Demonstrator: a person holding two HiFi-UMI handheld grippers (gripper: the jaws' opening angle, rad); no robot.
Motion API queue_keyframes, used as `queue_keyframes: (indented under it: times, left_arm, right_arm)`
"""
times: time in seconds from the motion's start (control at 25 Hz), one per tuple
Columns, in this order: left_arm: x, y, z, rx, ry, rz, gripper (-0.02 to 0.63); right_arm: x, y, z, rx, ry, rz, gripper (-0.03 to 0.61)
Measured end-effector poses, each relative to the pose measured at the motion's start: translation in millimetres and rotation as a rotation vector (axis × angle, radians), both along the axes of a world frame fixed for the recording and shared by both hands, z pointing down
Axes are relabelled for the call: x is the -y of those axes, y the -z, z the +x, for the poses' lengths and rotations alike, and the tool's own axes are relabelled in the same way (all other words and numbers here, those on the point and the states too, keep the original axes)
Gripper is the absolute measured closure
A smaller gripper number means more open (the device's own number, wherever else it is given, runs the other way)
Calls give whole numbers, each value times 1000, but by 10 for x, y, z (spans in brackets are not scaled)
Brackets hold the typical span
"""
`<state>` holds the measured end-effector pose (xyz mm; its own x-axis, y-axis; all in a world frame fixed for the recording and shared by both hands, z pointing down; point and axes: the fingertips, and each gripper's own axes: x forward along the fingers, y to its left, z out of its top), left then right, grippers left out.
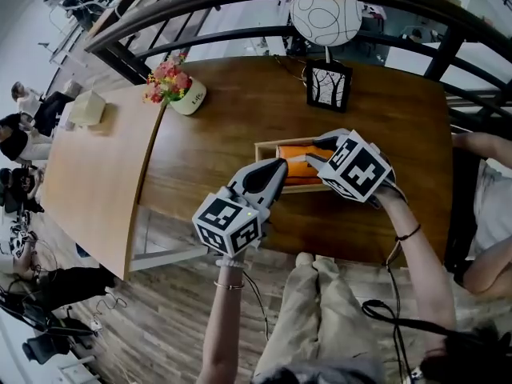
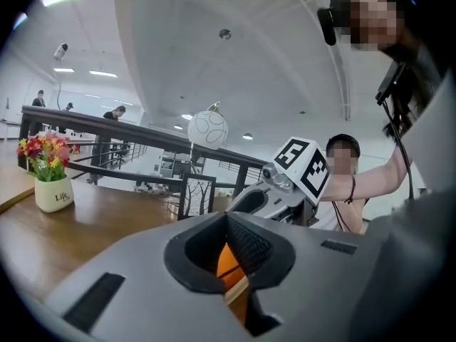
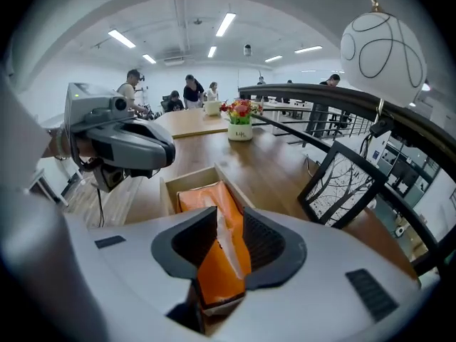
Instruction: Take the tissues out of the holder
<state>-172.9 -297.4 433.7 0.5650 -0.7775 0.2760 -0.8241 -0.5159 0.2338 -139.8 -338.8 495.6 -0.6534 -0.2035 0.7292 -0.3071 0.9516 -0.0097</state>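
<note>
An orange tissue pack [image 1: 296, 165] lies in an open wooden holder [image 1: 265, 144] on the dark wooden table. My right gripper [image 1: 322, 152] reaches into the holder from the right. In the right gripper view its jaws [image 3: 229, 242] pinch the near end of the tissue pack [image 3: 214, 201], which creases and shows a white strip; the holder [image 3: 187, 178] wall runs on behind. My left gripper [image 1: 279, 167] rests at the holder's front edge, jaws together. Through its narrow slit [image 2: 229, 251] only a sliver of the pack [image 2: 226, 262] and the holder's rim [image 2: 239, 291] show.
A black framed tree picture [image 1: 329, 86] stands behind the holder. A flower pot [image 1: 180, 90] sits at the table's far left, a white globe lamp [image 1: 325, 10] hangs above. A lighter table [image 1: 88, 182] adjoins on the left. A person [image 1: 488, 206] sits at right.
</note>
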Motion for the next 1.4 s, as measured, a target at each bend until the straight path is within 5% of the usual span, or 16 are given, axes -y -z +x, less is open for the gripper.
queue_keyframes:
  times: [0.64, 0.8, 1.4]
  left_arm:
    - [189, -193, 38, -14, -58, -57, 606]
    - [191, -209, 43, -16, -62, -60, 606]
    - [-5, -49, -37, -15, -71, -34, 606]
  right_arm:
    - [107, -329, 4, -216, 62, -33, 483]
    - [119, -356, -6, -246, 82, -40, 561]
    - [83, 88, 23, -53, 15, 58, 566]
